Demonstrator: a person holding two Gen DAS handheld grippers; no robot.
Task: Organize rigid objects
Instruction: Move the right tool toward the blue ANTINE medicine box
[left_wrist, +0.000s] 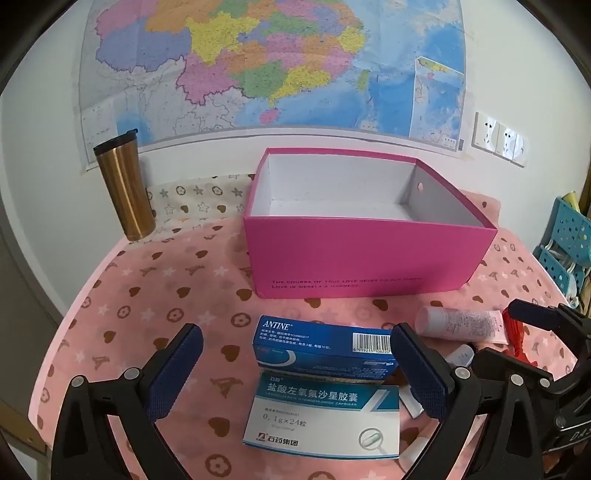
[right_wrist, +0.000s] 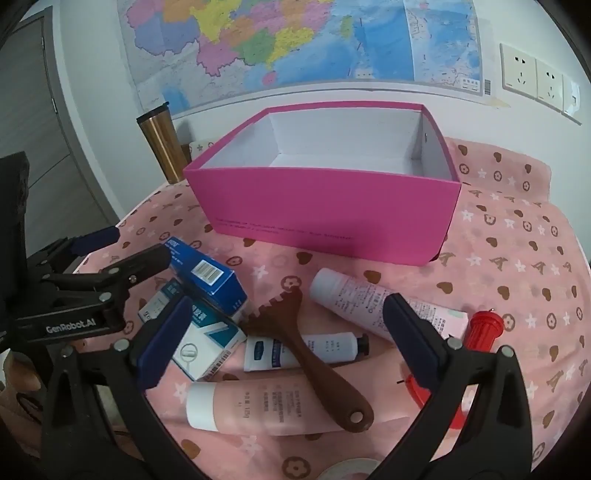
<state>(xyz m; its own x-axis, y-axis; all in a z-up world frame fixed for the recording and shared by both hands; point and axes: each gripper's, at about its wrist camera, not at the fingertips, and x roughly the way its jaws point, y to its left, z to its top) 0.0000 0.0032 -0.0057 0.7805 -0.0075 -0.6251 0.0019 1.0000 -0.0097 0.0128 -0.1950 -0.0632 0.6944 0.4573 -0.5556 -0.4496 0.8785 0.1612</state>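
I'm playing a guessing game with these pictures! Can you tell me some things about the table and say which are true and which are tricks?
1. The big pink cardboard box has nothing in it. True, as far as its inside shows.
2. The brown wooden comb-like tool lies inside the box. False: it lies on the pink patterned cloth, across a small white tube.
3. The gold metal tumbler stands upright. True.
4. The left gripper is squeezing the dark blue medicine carton. False: its jaws stand wide open, gripping nothing.
5. The right gripper is open. True.
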